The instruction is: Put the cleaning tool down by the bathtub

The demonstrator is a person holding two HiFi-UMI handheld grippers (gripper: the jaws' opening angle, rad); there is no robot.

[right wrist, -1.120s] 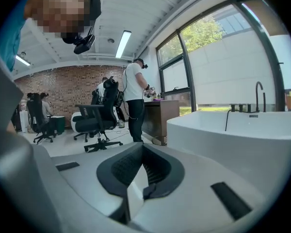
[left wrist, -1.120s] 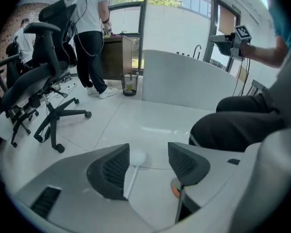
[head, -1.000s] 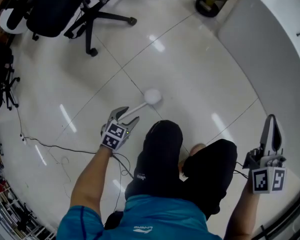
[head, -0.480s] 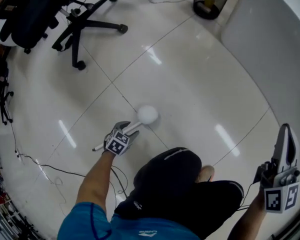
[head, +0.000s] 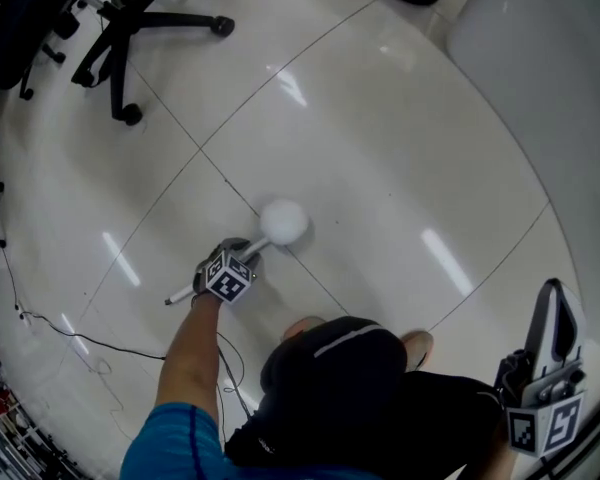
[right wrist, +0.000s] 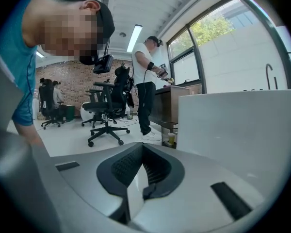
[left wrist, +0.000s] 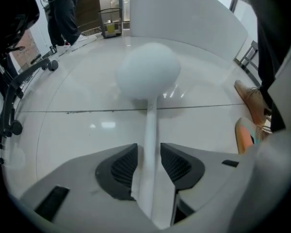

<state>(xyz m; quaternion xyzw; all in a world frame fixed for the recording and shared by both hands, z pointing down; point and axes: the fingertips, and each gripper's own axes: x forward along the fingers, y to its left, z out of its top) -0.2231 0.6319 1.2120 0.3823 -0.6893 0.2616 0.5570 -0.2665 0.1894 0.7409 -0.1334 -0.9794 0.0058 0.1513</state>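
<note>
Tool look: a white cleaning tool (head: 283,221) with a round, smooth, ball-like head and a slim, straight white handle (left wrist: 150,130). It is one pale colour from end to end.
Tool place: low over the glossy white tiled floor (head: 380,168), in front of the person's black-clad knee (head: 330,368). The head seems to rest on the tiles, though contact is not certain.
Long axis: in the head view it runs on a slant, from the handle's free end (head: 177,296) at lower left up to the head at upper right.
Heading: the head points away from the person, towards the curved white bathtub wall (head: 540,58), and lies well apart from it.
Left claw: the left claw (head: 238,250) sits over the middle of the handle and is closing on it. The dark ribbed pads (left wrist: 123,166) stand close on either side, with a thin gap showing at one pad.
Right claw: the right claw (head: 552,293) is held upright at the person's right, far from the tool. Its pads are pressed together with nothing between them.
Around: a black office chair (head: 110,28) stands at upper left, and a thin black cable (head: 80,338) trails over the floor.
</note>
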